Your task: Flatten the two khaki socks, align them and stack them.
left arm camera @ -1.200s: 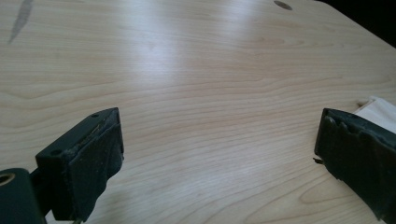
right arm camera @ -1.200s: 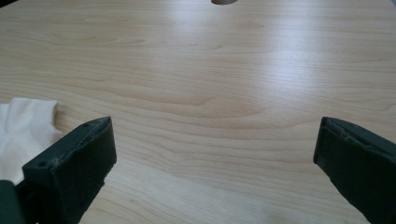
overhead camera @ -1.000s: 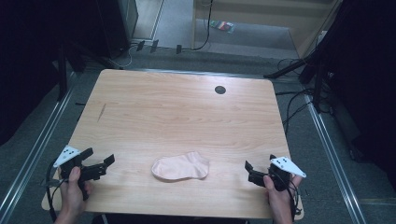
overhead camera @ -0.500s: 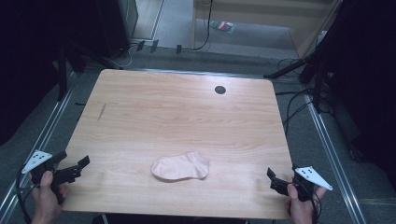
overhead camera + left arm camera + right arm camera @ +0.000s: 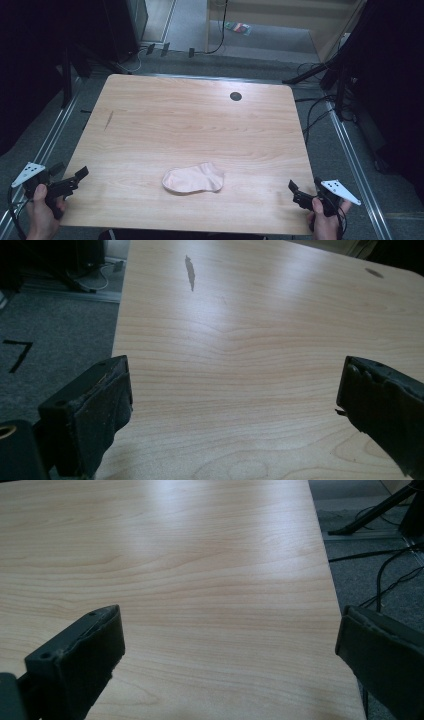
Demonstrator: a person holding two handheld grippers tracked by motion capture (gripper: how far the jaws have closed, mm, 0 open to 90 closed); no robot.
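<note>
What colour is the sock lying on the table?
Pale pink, plain with no pattern. The sock shows best in the high view, lying flat near the table's front edge.

Table top: we are seeing the table (image 5: 165,120) lying bare across most of its wood, giving open passage from every edge.
Middle front: a sock (image 5: 194,178) is lying flat near the front edge, the one thing sitting in the way there.
Far side: a dark round hole (image 5: 235,96) is sitting flush, blocking nothing.
Left corner: we are holding the left gripper (image 5: 75,179) at the front left corner, jaws spread, bare wood ahead.
Right corner: we are holding the right gripper (image 5: 295,192) at the front right edge, jaws spread, well apart from the sock.
Right floor: cables (image 5: 320,107) are trailing beside the table.
</note>
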